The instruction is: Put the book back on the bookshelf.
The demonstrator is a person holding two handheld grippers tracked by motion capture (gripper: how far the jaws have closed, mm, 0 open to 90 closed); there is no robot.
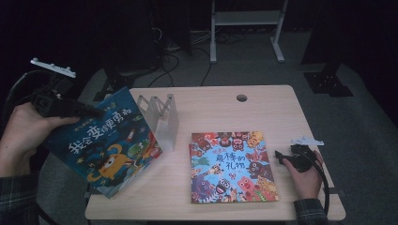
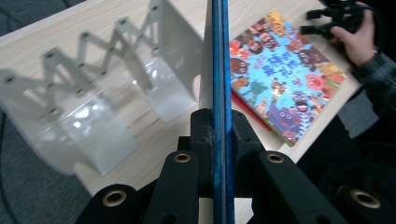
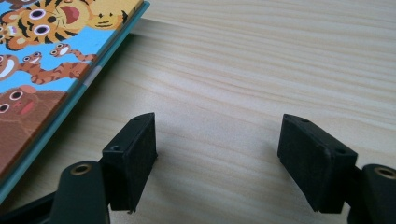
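A blue picture book (image 1: 105,145) with a yellow monster on its cover is lifted at the table's left edge, tilted, with my left gripper (image 1: 89,112) shut on its top edge. In the left gripper view the blue book (image 2: 219,70) runs edge-on between the pads (image 2: 201,128). A second book (image 1: 231,167) covered in colourful animals lies flat in the middle of the table; its corner (image 3: 51,70) also appears in the right gripper view. My right gripper (image 1: 278,156) rests on the table just right of that book, open (image 3: 217,154), with bare wood between its pads.
A white expanding book rack (image 1: 162,119) stands on the table between the two books, also seen as the rack (image 2: 93,102) left of the held book. A round hole (image 1: 241,98) is in the tabletop's far side. A metal stand's legs (image 1: 246,28) are on the floor beyond.
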